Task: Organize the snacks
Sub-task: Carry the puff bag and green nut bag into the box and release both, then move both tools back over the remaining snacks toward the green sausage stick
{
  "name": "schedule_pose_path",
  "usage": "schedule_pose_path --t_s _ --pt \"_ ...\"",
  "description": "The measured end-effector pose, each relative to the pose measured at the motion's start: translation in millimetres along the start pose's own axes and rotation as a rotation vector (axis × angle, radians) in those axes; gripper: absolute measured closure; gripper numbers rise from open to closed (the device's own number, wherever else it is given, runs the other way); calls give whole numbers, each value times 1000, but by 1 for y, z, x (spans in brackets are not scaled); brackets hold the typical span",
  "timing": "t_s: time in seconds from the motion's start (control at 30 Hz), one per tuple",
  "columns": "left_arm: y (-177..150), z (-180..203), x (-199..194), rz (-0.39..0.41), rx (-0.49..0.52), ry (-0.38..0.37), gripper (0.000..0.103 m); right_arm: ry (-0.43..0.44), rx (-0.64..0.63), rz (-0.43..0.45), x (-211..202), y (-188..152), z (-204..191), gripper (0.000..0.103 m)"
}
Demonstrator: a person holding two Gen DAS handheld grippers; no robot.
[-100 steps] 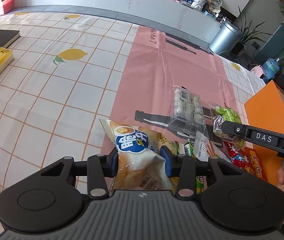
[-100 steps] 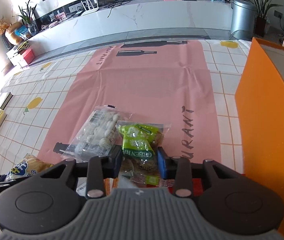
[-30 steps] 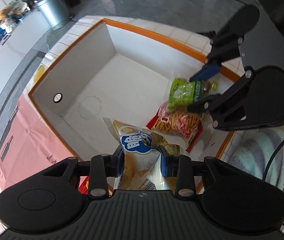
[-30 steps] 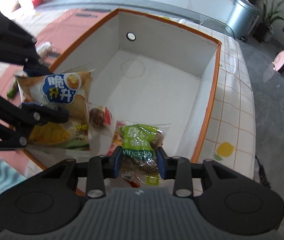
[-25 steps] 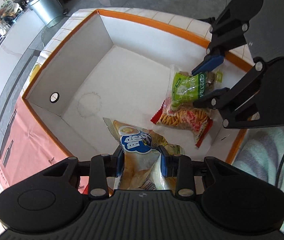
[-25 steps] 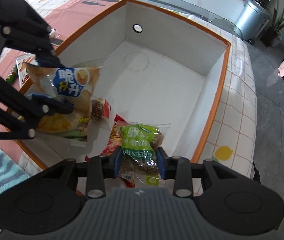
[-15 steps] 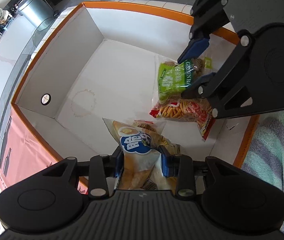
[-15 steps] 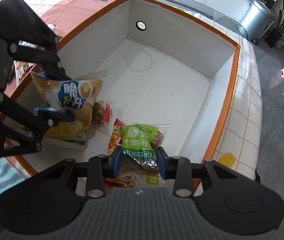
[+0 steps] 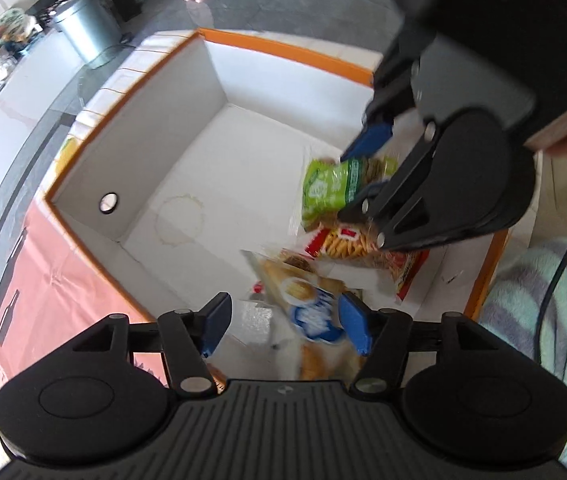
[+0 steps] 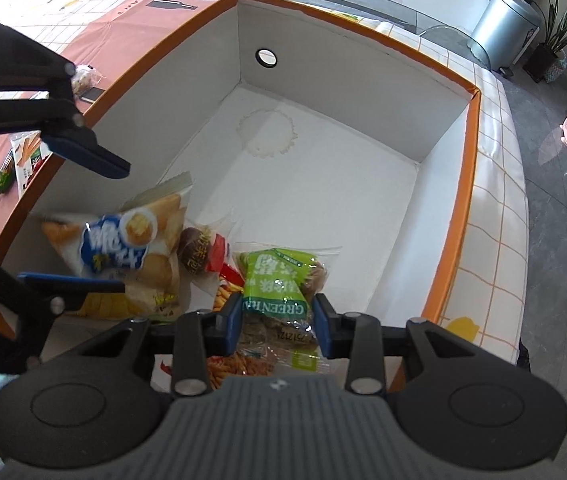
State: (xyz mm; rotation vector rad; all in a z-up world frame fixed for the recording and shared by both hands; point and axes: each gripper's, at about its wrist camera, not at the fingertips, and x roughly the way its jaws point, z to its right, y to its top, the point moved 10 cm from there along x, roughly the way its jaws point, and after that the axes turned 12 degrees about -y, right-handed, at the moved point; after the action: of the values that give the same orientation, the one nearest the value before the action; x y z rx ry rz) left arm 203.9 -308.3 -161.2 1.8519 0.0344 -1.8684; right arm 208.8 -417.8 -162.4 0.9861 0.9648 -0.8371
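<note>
A white box with an orange rim holds the snacks. My left gripper is open over its near corner; the yellow and blue chip bag is loose between the spread fingers, blurred. My right gripper is shut on the green snack pack, low inside the box. A red pack of stick snacks lies under it, and a small red and brown pack lies beside the chip bag.
Pink cloth covers the table left of the box. More snacks lie on it outside the box wall. A metal bin and a plant stand beyond the table. A striped sleeve is at the right.
My left gripper has opened and let go of the chip bag, which drops into the box. My right gripper, still holding the green pack, has sunk lower into the box.
</note>
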Motion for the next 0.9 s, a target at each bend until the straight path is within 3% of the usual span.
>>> schedule_pose_path --t_s 0.47,0.9 --pt "-6 1 -53 117 -65 59 31 -27 68 -18 1 11 3 64" --pt "-46 10 -116 195 -179 123 31 -21 141 46 -75 3 -20 62"
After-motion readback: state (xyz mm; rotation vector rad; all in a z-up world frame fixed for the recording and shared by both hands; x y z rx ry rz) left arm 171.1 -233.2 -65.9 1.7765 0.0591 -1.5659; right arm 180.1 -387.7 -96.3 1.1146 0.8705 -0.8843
